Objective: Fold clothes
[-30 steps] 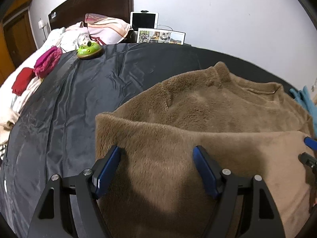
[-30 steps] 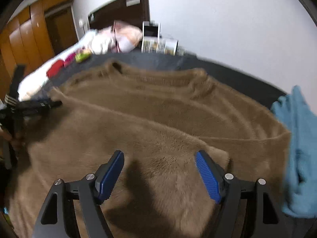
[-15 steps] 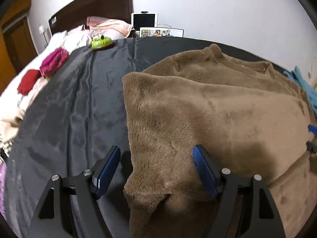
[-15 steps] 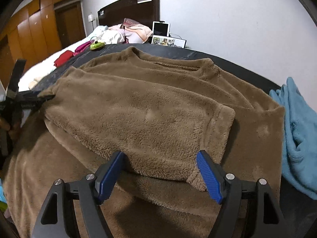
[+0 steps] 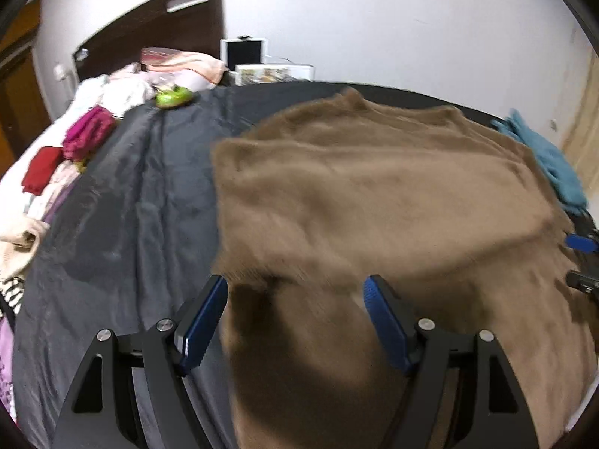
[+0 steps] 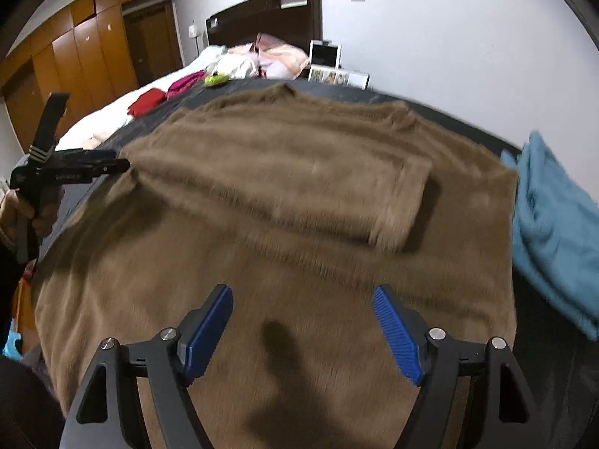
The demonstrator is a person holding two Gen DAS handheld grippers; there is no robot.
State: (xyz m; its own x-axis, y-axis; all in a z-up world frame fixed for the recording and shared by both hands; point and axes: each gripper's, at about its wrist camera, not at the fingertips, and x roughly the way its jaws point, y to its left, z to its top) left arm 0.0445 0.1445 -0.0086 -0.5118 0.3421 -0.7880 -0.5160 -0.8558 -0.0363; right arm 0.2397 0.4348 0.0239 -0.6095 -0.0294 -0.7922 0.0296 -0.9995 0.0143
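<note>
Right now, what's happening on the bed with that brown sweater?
A person is folding a fuzzy brown sweater spread on a dark sheet. One sleeve already lies folded across the body. Both the left gripper and the right gripper are open and empty, hovering over the near part of the sweater. A blue garment lies beside it, and other clothes sit near the headboard.

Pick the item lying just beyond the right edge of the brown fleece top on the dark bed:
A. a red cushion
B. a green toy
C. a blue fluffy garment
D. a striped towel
C: the blue fluffy garment lies against the brown fleece top's right edge.
</note>
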